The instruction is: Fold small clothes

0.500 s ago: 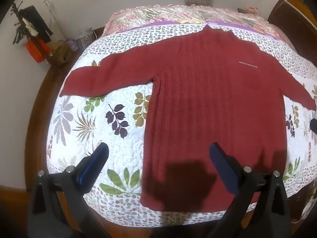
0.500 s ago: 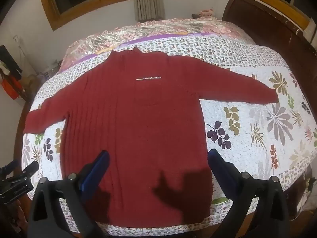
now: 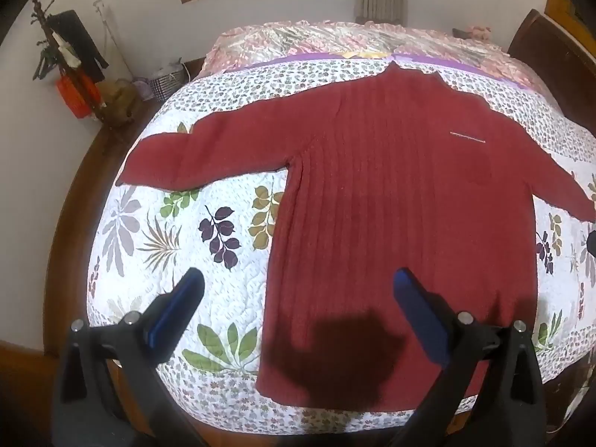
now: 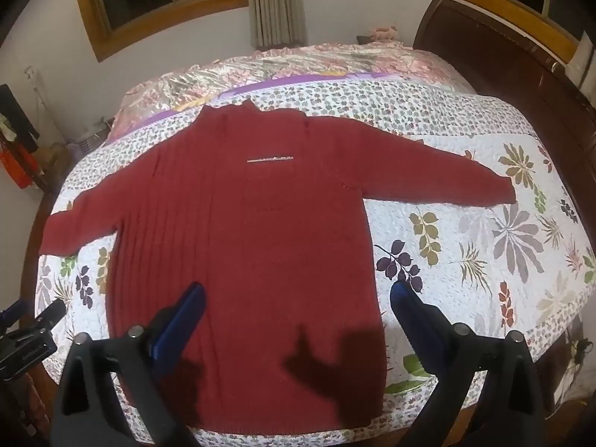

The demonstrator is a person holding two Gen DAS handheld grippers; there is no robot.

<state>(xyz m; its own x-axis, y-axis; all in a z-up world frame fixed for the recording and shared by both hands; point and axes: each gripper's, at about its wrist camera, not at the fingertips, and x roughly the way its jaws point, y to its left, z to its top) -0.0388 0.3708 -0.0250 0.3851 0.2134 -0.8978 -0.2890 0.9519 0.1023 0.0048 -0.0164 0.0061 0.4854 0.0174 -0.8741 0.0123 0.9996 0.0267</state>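
Almost nothing has moved: both views sit a shade lower and nearer the hem. The left gripper (image 3: pixel 296 300) and right gripper (image 4: pixel 298 303) hover with jaws wide apart, empty. The red sweater (image 4: pixel 242 231) lies flat, sleeves spread, on the quilted bed (image 4: pixel 484 260). A ribbed knit: soft, limp, probably weighty; best taken by cuff or hem corners

Your left gripper (image 3: pixel 296 279) is matte black plastic — two angular arms, each carrying a long blue pad (image 3: pixel 175 309) on its inner face and a pair of round silver screw heads on top. Your right gripper (image 4: pixel 298 294) is built the same way, with blue pads (image 4: pixel 417 316) and silver screws — its black frame widens toward the camera.
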